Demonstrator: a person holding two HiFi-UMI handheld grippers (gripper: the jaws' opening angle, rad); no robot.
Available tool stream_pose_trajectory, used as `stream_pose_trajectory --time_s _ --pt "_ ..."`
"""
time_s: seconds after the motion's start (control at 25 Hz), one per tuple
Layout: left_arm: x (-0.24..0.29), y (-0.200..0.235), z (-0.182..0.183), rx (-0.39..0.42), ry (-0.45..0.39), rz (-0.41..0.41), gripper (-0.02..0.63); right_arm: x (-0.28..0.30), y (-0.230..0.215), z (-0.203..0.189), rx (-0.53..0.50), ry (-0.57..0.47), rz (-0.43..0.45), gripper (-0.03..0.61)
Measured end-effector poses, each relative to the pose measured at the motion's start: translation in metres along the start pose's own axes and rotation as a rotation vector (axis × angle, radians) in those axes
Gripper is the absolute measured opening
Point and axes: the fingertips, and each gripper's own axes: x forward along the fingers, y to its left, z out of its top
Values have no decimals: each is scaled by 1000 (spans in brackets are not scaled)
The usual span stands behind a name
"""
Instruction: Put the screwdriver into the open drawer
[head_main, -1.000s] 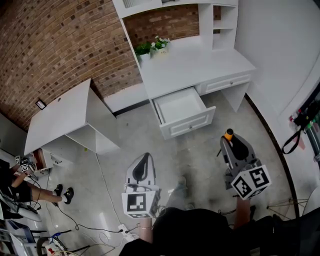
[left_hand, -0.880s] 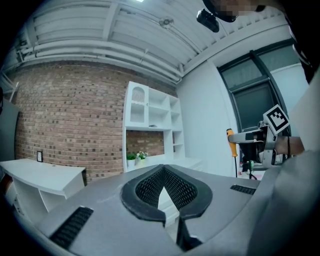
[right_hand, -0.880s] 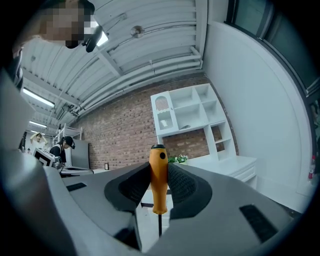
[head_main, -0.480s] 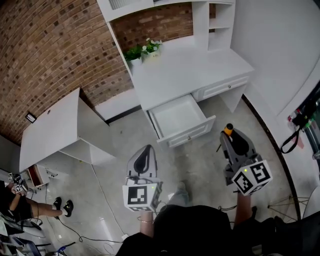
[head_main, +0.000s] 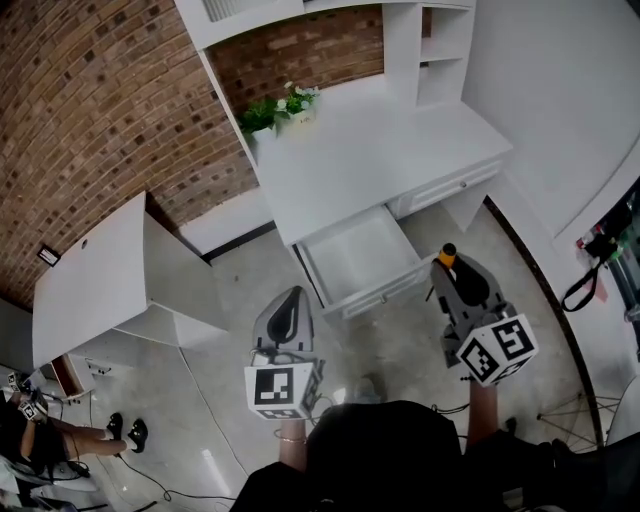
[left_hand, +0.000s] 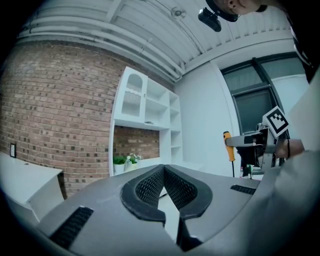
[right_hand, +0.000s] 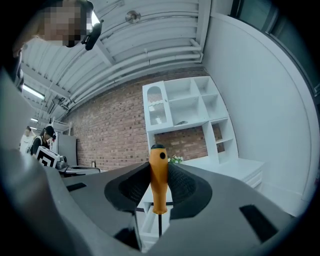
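Observation:
My right gripper (head_main: 448, 262) (right_hand: 159, 176) is shut on the screwdriver (right_hand: 159, 179), whose orange handle stands upright between the pads with the thin shaft hanging below. In the head view the handle's orange top (head_main: 448, 255) shows at the jaw tips, just right of the open drawer (head_main: 360, 258). That white drawer is pulled out from under the white desk (head_main: 370, 140) and looks bare inside. My left gripper (head_main: 290, 315) (left_hand: 163, 172) is held level in front of the drawer, its tips touching and nothing between them.
A potted plant (head_main: 275, 110) stands at the desk's back left, under a shelf unit (head_main: 425, 45). A second, shut drawer (head_main: 450, 185) is to the right. A low white table (head_main: 95, 275) stands left. Brick wall behind. Cables lie on the floor at lower left.
Both grippers have come closer to the desk; the open drawer now lies nearer the gripper tips. The right gripper still holds the screwdriver, the left stays shut.

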Motion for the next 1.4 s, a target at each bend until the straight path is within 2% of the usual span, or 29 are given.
stream_pose_trajectory --time_s 0.36,0.72,1.04,1.4 --pt "15 22 -17 -38 33 5 8 38 -1 -12 10 40 4 110" --pt "47 36 -51 -99 116 32 8 85 -19 -31 20 102 43 110" --pt "114 44 -82 -151 194 65 9 159 -52 -63 31 200 143 110" --pt "169 45 -127 -220 306 125 8 225 -73 -114 24 349 323 110"
